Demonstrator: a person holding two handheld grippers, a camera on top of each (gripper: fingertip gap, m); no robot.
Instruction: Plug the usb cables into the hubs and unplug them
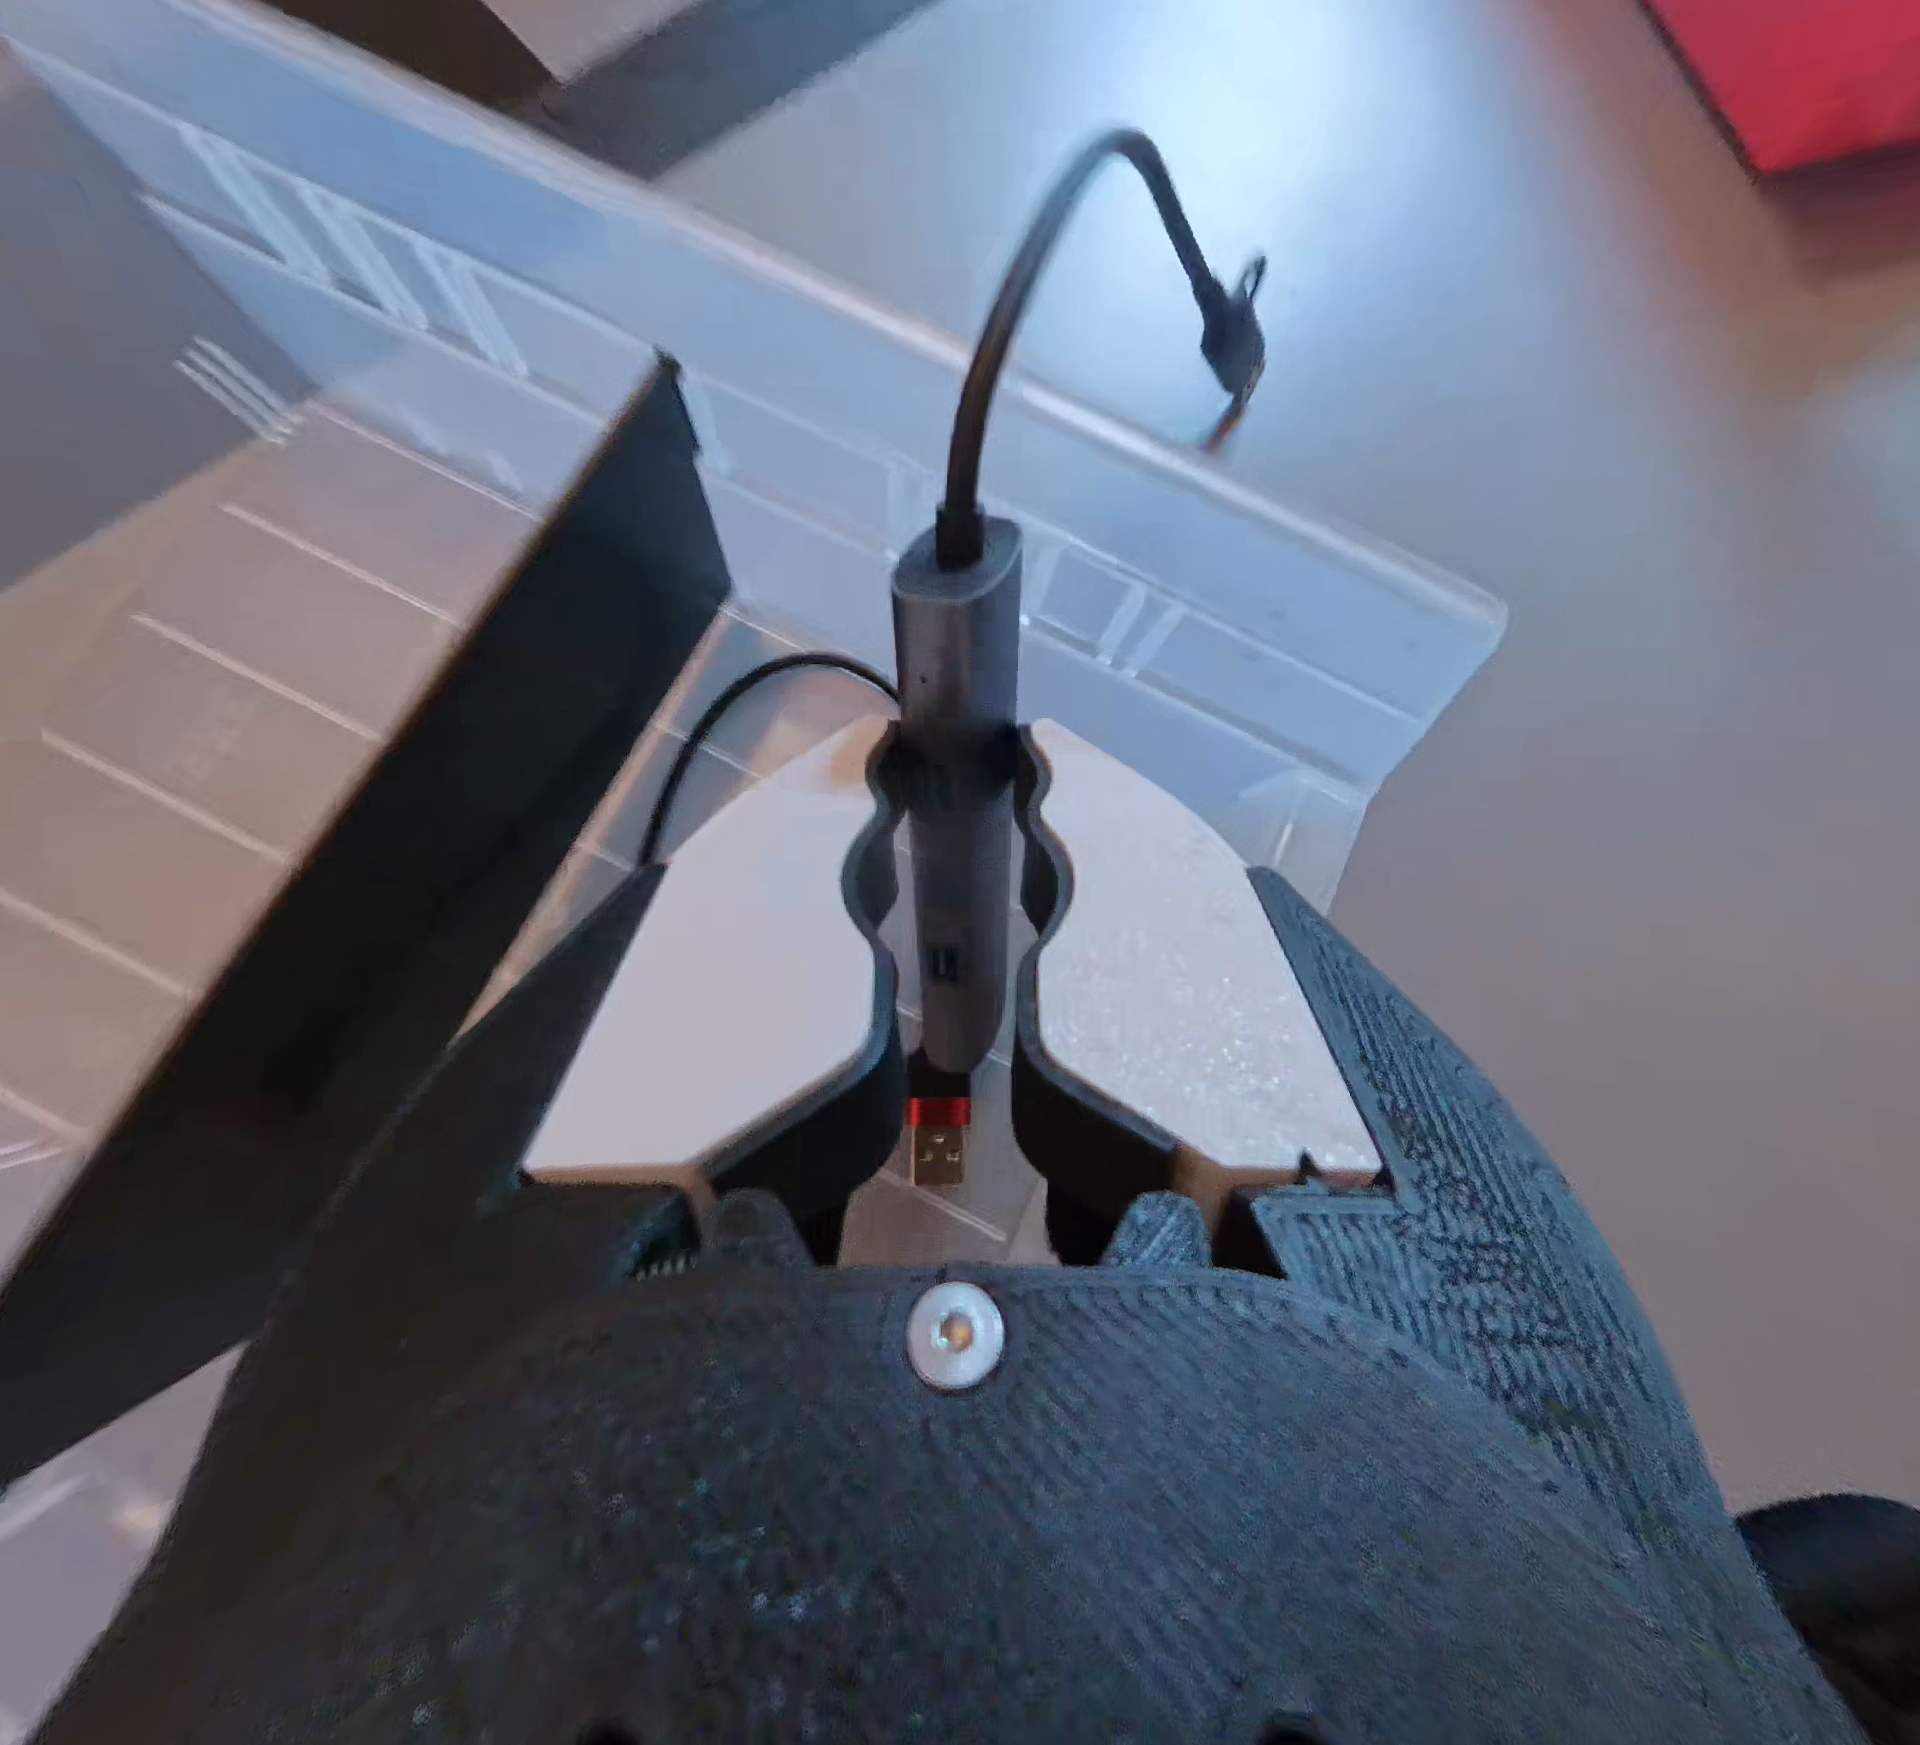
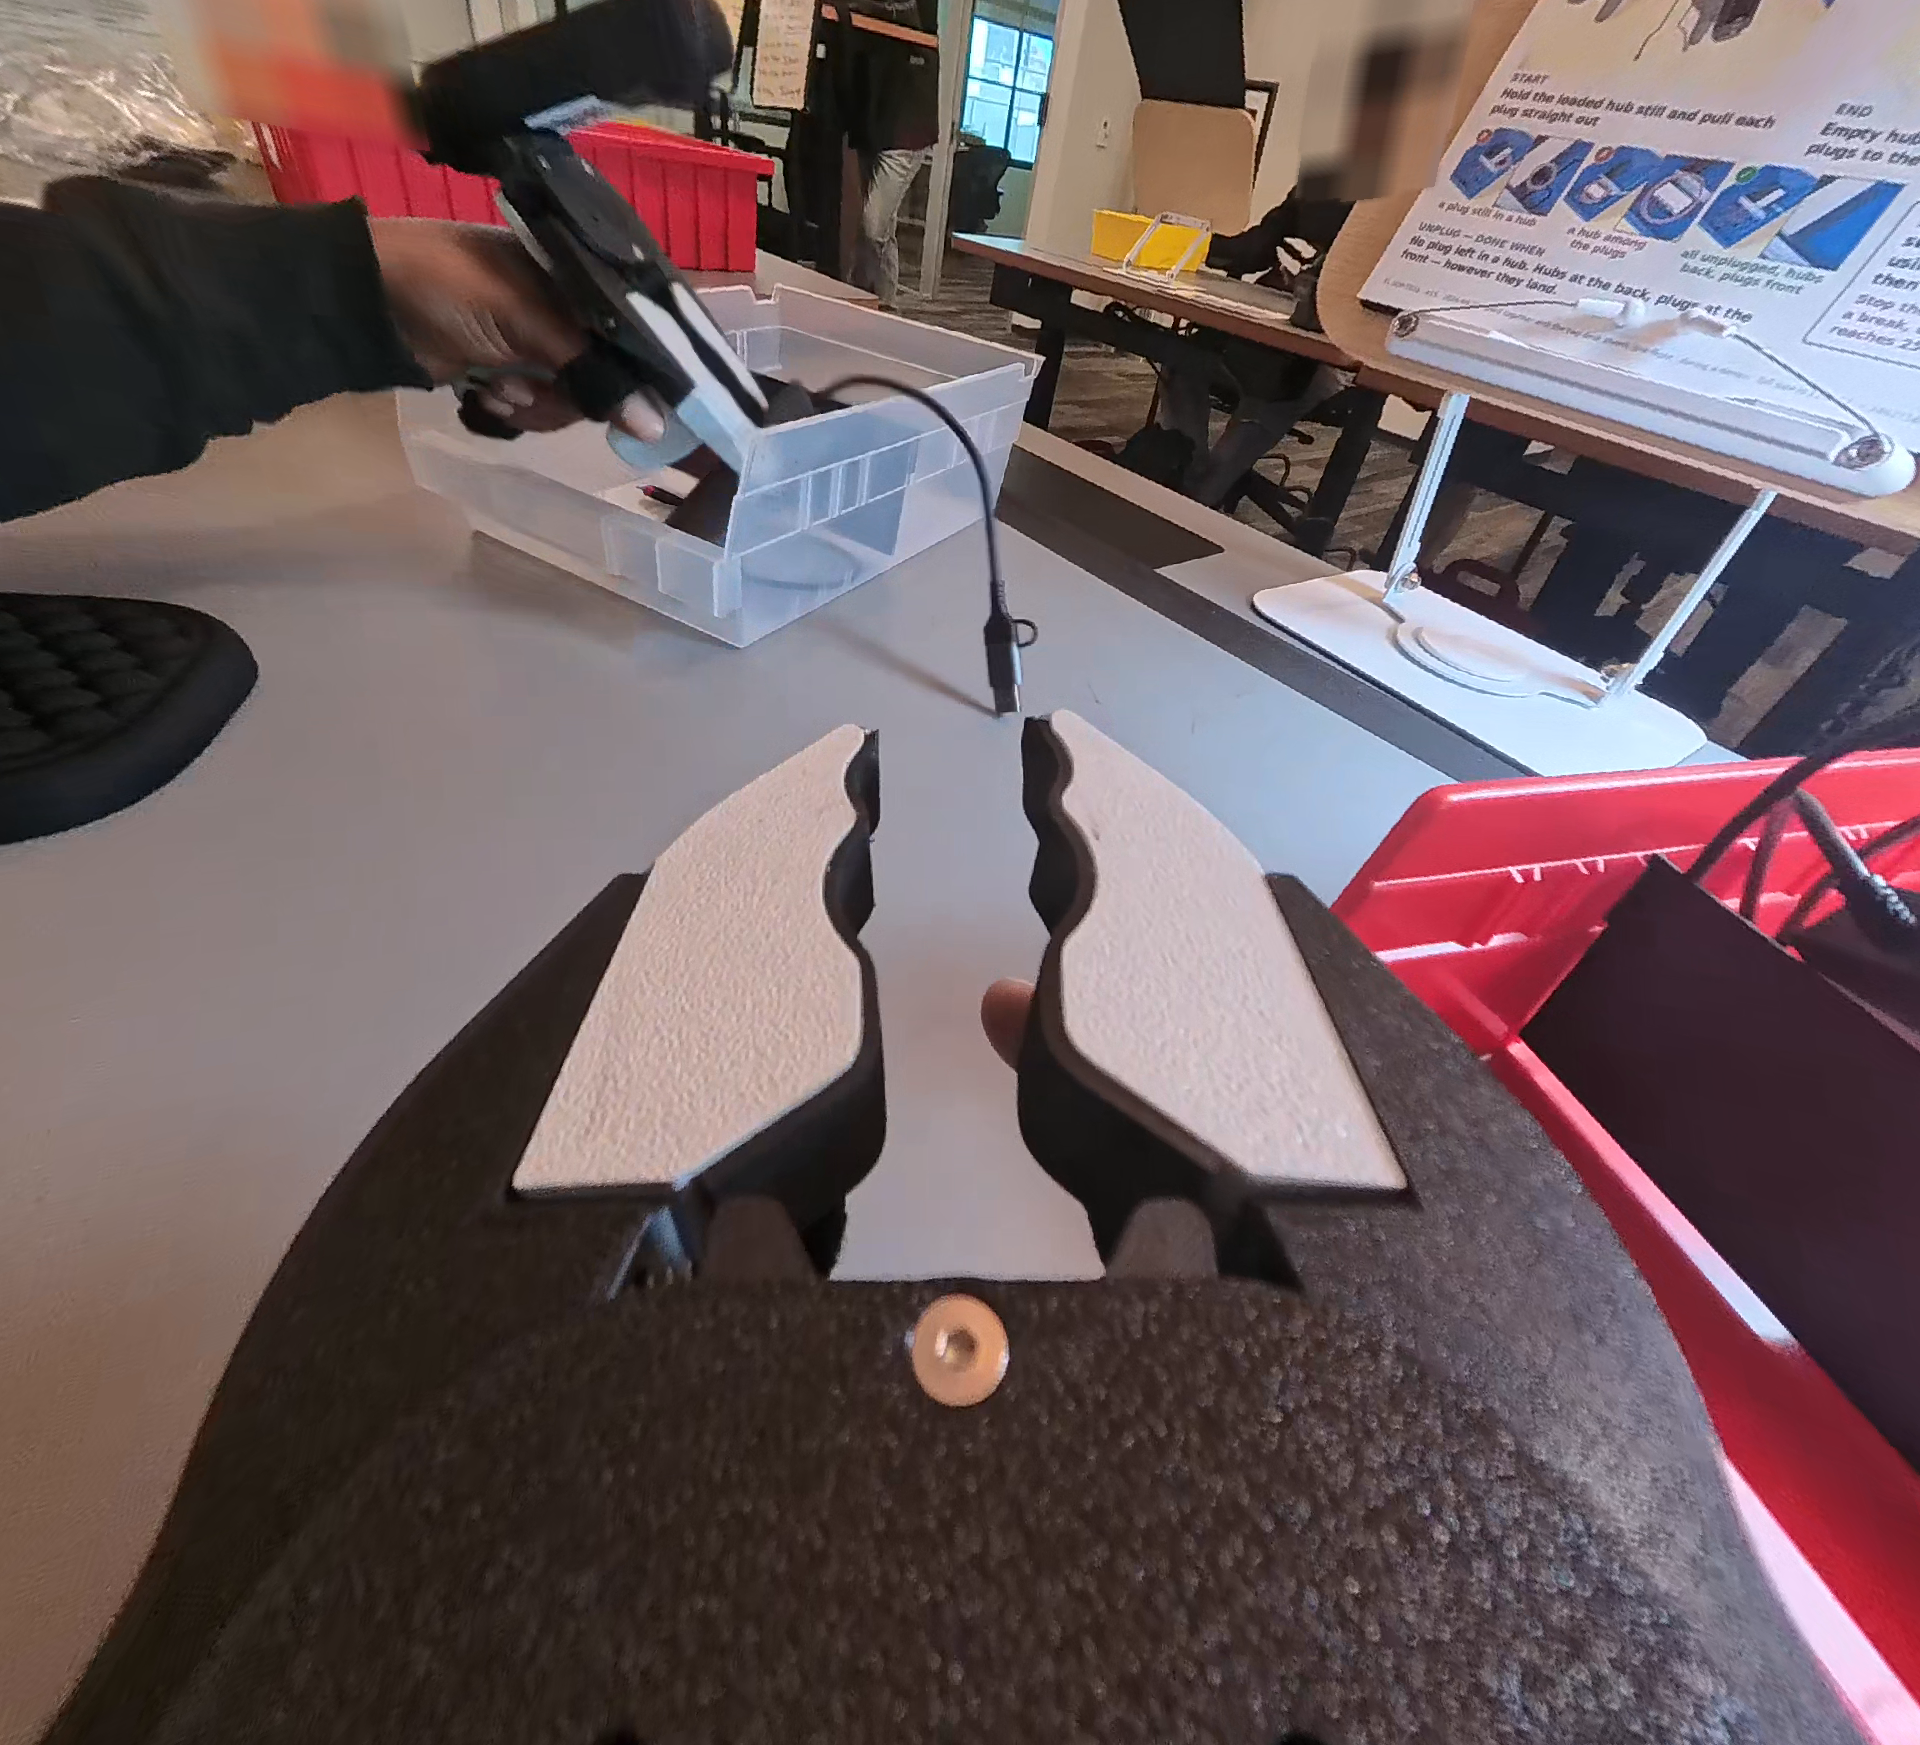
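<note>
My left gripper (image 1: 956, 745) is shut on a slim grey USB hub (image 1: 954, 687) and holds it over a clear plastic bin (image 1: 1195, 542). The hub's black lead (image 1: 997, 313) arcs up and over the bin wall, and its plug (image 1: 1231, 334) hangs above the grey table. Below the hub, between my fingers, a loose USB plug with a red collar (image 1: 938, 1145) lies in the bin. In the right wrist view the left gripper (image 2: 727, 417) dips into the clear bin (image 2: 883, 469), and the lead's plug (image 2: 1006, 667) dangles outside. My right gripper (image 2: 948, 739) is open and empty above the table.
A black divider (image 1: 436, 854) stands in the clear bin at left. A red bin (image 2: 1579, 874) holding cables and a black divider sits at my right. A black mat (image 2: 94, 708) lies at left. An instruction sheet on a white stand (image 2: 1621, 261) rises at the far right. People are behind. The grippers' ends are close to 30 cm from one another.
</note>
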